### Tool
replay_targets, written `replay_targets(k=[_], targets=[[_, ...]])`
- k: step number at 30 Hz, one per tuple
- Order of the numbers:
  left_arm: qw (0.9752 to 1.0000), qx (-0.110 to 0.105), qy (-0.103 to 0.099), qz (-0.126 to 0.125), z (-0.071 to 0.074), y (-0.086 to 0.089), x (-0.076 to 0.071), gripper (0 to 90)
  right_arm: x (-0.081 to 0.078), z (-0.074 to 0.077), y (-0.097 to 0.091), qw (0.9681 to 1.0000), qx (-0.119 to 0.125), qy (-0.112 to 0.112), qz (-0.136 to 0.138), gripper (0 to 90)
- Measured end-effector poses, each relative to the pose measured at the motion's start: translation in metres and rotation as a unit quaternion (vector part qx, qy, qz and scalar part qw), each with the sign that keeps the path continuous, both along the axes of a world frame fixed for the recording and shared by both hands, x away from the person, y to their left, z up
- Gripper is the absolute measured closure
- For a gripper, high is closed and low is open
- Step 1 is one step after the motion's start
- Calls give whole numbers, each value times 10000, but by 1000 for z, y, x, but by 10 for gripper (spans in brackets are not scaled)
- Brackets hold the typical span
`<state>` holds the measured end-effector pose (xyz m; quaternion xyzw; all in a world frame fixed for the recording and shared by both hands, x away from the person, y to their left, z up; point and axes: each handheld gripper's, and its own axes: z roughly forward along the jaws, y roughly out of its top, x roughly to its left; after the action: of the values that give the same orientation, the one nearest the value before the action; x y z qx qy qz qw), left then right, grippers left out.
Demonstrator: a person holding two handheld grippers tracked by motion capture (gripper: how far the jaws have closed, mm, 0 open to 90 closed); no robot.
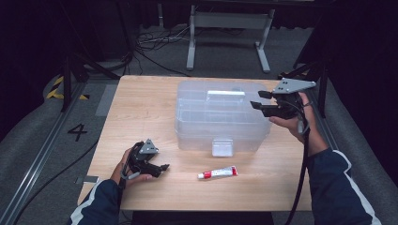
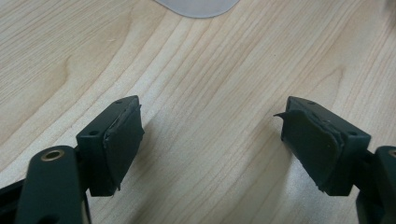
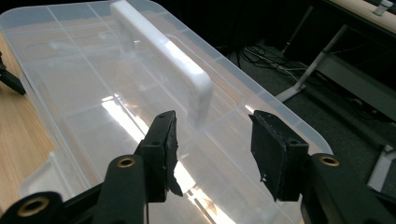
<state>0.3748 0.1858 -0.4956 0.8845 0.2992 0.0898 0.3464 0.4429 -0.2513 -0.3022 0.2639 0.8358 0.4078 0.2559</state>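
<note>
A small white tube (image 1: pixel 217 173) with a red cap and red print is seen lying flat near the table's (image 1: pixel 141 108) front edge. At its 9 o'clock, well apart, the left gripper (image 1: pixel 159 169) is rested, jaws spread wide and empty. Farther off, a clear lidded box (image 1: pixel 220 117) with a white handle (image 3: pixel 163 51) is placed mid-table; at its 3 o'clock the right gripper (image 1: pixel 257 99) is held above the lid, jaws parted, gripping nothing.

The wooden table (image 1: pixel 141 108) is bright, lit from above, and the room around it is very dark. The high view is a bit soft and grainy. White glare shines on the lid of the clear plastic box (image 3: pixel 93 84), beside its white handle (image 3: pixel 163 56). In the left gripper view, soft shadows lie on the wood under the jaws, and the wood grain looks sharp.
</note>
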Motion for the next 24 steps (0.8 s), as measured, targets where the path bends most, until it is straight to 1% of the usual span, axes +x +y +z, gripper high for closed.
replay_targets(k=[2, 4, 6, 9, 11, 13, 15, 16, 18, 20, 24], targets=[[10000, -13, -6, 4, 0, -1, 1, 205, 3, 1, 6, 10000, -47, 9, 46, 512], [10000, -36, -13, -10, -1, -2, 2, 206, 11, -1, 14, 9998, -140, 108, 20, 517], [10000, -37, -49, -8, -1, -2, 3, 207, 18, -3, 19, 9996, -139, 237, -14, 526], [9999, -113, -79, -11, -2, -1, 4, 207, 25, -6, 27, 9994, -190, 297, -3, 542], [9999, -112, -87, -28, -2, 0, 5, 210, 29, -7, 33, 9989, -305, 351, -14, 554], [9999, -116, -88, -36, -2, 0, 5, 210, 31, -8, 38, 9986, -399, 343, -6, 577], [9999, -126, -91, -52, -3, 0, 5, 211, 32, -9, 42, 9982, -417, 412, -81, 617], [9999, -129, -76, -45, -3, 0, 5, 211, 33, -10, 45, 9980, -474, 399, -106, 638], [9999, -115, -77, -37, -2, 0, 5, 211, 33, -10, 48, 9979, -493, 393, -149, 673], [9999, -89, -71, -54, -2, -1, 5, 208, 34, -10, 50, 9977, -546, 367, -179, 675], [10000, -70, -37, -15, -1, -1, 8, 226, 34, -10, 49, 9976, -524, 398, -202, 684]])
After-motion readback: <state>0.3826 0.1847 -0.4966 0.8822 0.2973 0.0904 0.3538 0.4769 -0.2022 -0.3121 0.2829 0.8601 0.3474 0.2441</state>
